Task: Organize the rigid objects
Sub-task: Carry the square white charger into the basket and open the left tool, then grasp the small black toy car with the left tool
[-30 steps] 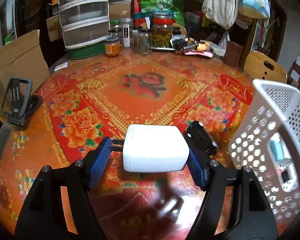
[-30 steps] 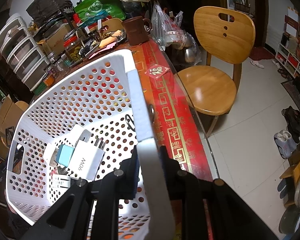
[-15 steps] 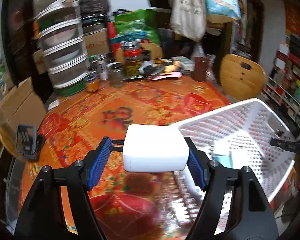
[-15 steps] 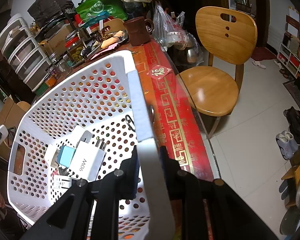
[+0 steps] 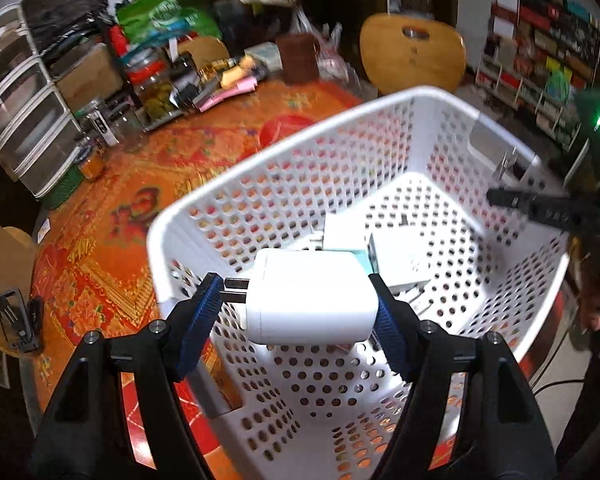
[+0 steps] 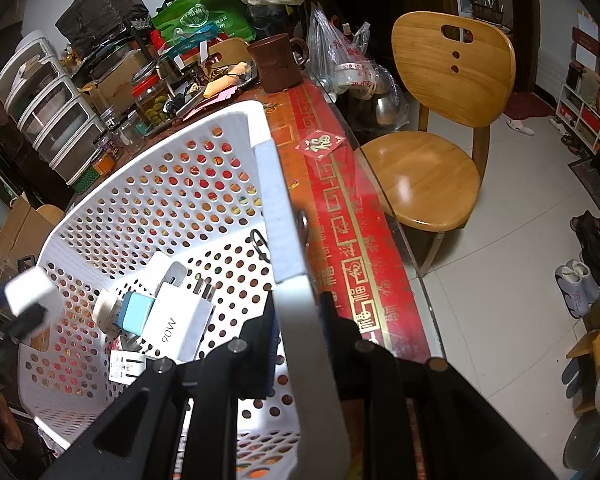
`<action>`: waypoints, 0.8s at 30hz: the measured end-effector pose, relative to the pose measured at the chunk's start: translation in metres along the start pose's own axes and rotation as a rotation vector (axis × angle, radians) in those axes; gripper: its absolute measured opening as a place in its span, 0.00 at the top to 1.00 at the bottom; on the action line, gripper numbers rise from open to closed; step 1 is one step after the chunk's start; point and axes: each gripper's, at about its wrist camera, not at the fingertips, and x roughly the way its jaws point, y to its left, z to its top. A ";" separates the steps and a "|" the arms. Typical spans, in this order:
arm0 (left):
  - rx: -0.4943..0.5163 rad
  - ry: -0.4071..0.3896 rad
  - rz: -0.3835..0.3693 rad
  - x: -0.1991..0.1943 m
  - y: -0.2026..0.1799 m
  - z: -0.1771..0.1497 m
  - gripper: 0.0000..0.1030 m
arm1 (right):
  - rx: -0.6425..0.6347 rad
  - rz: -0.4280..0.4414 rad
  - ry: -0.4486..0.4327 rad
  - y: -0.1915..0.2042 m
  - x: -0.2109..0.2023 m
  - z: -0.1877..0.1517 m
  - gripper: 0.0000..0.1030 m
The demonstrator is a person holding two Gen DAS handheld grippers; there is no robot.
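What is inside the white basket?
In the basket lie white chargers and a small blue plug. One charger lies partly under the others, so the exact count is unclear.

your right gripper (image 6: 300, 320) is clamped on the near rim of the white perforated basket (image 6: 160, 200). inside lie a white "90w" charger (image 6: 176, 326), a teal adapter (image 6: 134, 314) touching it, and other white plugs. at the left edge, a white charger block (image 6: 30, 290) hangs over the basket.
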 end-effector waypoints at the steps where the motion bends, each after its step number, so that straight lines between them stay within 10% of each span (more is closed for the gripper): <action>1: 0.006 0.018 0.003 0.006 -0.002 0.000 0.32 | 0.000 0.000 0.000 0.000 0.000 0.000 0.82; 15: 0.016 0.018 -0.008 0.013 0.013 -0.003 0.27 | -0.001 -0.006 0.004 0.001 0.001 0.000 0.82; 24: -0.316 -0.309 -0.007 -0.050 0.136 -0.050 0.01 | -0.004 -0.013 0.003 0.002 0.000 0.000 0.82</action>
